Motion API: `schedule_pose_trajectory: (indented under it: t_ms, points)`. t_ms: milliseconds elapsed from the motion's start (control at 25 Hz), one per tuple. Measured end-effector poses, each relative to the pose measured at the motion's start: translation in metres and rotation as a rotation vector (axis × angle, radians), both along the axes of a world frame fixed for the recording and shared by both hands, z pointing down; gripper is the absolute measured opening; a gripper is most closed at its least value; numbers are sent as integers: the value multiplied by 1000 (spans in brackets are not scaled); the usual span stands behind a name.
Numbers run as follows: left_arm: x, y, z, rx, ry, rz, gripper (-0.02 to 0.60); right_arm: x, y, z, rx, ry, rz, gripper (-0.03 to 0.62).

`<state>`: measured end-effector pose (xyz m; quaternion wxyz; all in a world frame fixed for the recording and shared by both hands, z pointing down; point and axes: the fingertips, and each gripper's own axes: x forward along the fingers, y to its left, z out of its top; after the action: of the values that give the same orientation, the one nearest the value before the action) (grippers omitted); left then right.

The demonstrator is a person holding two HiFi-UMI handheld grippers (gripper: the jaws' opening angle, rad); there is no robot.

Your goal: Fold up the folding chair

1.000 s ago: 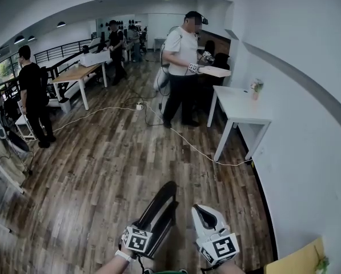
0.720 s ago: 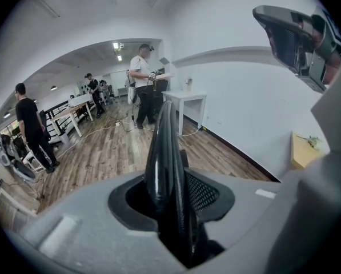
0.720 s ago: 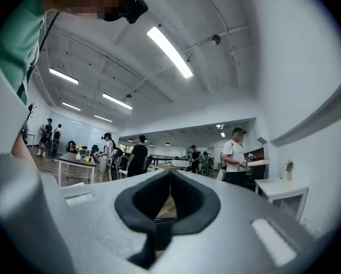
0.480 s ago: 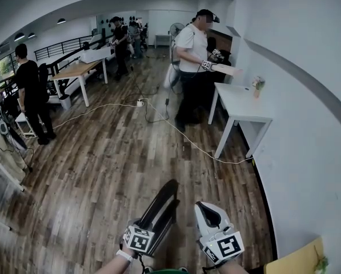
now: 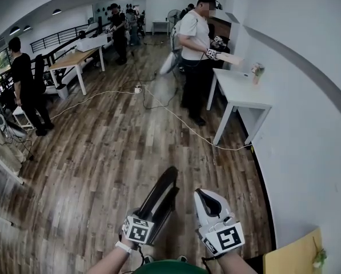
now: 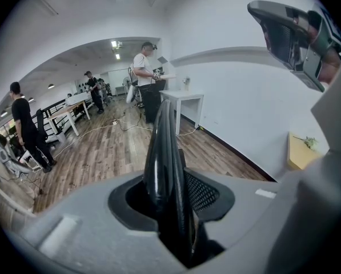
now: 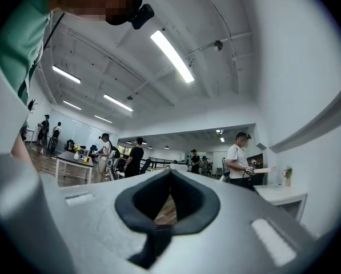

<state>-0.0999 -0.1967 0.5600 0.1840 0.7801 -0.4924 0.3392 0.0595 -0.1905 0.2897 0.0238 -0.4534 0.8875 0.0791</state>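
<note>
The folding chair (image 5: 161, 198) shows as a flat black panel, folded thin and held edge-on above the wood floor. My left gripper (image 5: 150, 216) is shut on its lower part. In the left gripper view the chair (image 6: 161, 147) rises as a narrow black blade from between the jaws of the left gripper (image 6: 173, 196), with mesh showing beside it. My right gripper (image 5: 207, 204) hangs just right of the chair, apart from it, shut and holding nothing. In its own view the right gripper (image 7: 169, 178) has its pads meeting, and it points out level across the room.
A white table (image 5: 244, 101) stands against the right wall, with a person in a white shirt (image 5: 194, 33) holding a board beside it. A cable (image 5: 176, 121) runs across the floor. A wooden table (image 5: 73, 67) and other people (image 5: 23, 79) are at the left. A yellow board (image 5: 296, 258) lies at the bottom right.
The person in the white shirt has walked right, up to the white table. My two grippers and the chair stay about where they were.
</note>
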Motion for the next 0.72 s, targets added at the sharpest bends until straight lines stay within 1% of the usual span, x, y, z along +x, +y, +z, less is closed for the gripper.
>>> schedule_pose_trajectory:
  t_ms: [360, 720]
  points:
    - [-2, -1, 1, 0, -5, -4, 141, 6, 1, 0, -3, 6, 17, 3]
    - [-3, -3, -1, 0, -3, -2, 141, -1, 3, -3, 19, 34, 2, 3]
